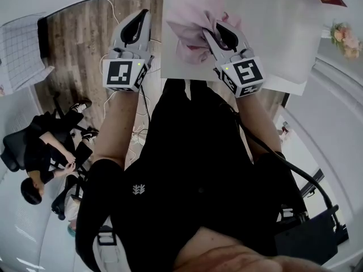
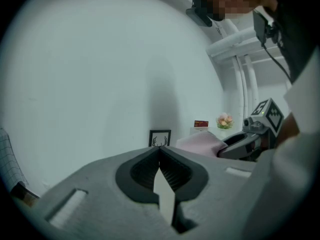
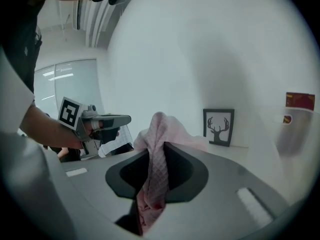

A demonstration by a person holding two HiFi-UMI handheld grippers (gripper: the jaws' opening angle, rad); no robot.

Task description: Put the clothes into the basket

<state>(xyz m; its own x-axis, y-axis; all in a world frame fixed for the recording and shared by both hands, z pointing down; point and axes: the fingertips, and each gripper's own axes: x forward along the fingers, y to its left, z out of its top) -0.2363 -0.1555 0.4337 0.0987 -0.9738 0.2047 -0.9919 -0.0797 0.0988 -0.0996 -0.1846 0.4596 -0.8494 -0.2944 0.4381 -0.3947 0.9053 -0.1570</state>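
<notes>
Both forearms stretched forward, side by side; right gripper (image 1: 212, 29) clamped on bunched pink cloth (image 1: 190, 18), which hangs over the white table (image 1: 272, 33) near its left edge; left gripper (image 1: 144, 13) jaws together, nothing between them, just off that edge over wood floor (image 1: 79, 38).

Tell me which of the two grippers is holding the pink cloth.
The right gripper: the pink cloth is pinched between its jaws and bunches up beyond them. The left gripper has its jaws together with nothing between them.
</notes>
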